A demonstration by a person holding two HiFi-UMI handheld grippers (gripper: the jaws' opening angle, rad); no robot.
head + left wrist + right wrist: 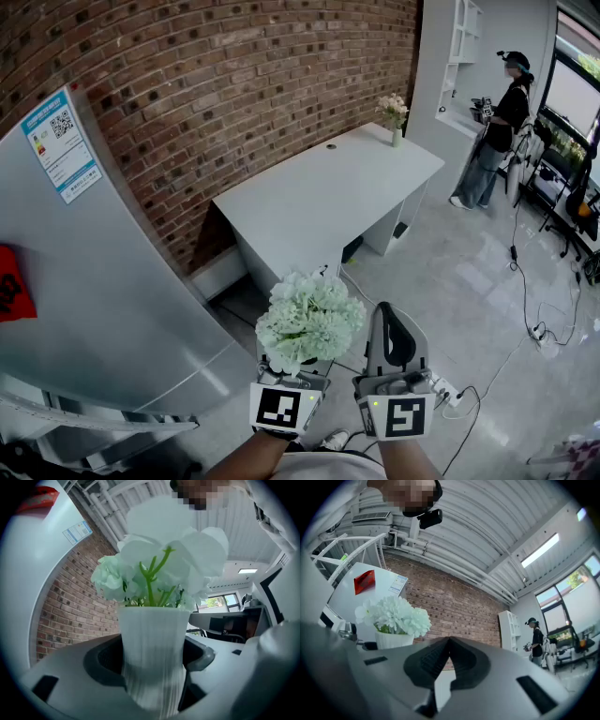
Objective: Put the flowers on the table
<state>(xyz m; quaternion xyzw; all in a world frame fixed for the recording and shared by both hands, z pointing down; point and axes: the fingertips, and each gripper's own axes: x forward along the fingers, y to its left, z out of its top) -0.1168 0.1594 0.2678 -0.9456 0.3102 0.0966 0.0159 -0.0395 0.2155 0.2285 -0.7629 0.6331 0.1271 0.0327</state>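
Carrying the flowers [310,319] to the bench [319,192] appears to be the step in hand; they are not yet set down. To do it well, the grip should be firm on the vase [152,634] and the vase upright, since the heavy blooms sit high above the jaws and could tip it. A bare patch near the bench's near edge looks like the safest place. The base should rest flat on the surface before the jaws let go.

Closest to the viewer, the left hand-held gripper [292,370] has its jaws spread wide and pressed against both sides of the white ribbed vase. The vase stands upright between them. Pale green and white blooms rise above it, held in the air short of the bench's near corner.

Just beside it, the right hand-held gripper [392,317] has its jaws closed tip to tip. Nothing is between them, and it touches neither the vase nor the flowers.

Beyond both lies grey floor [450,272], with a silver refrigerator [94,281] at the left. Further off, the white bench stands against a brick wall [234,75]. Its top is bare except for a second vase of flowers [393,114] at its far right corner. Past that corner a person [497,131] stands near the windows.
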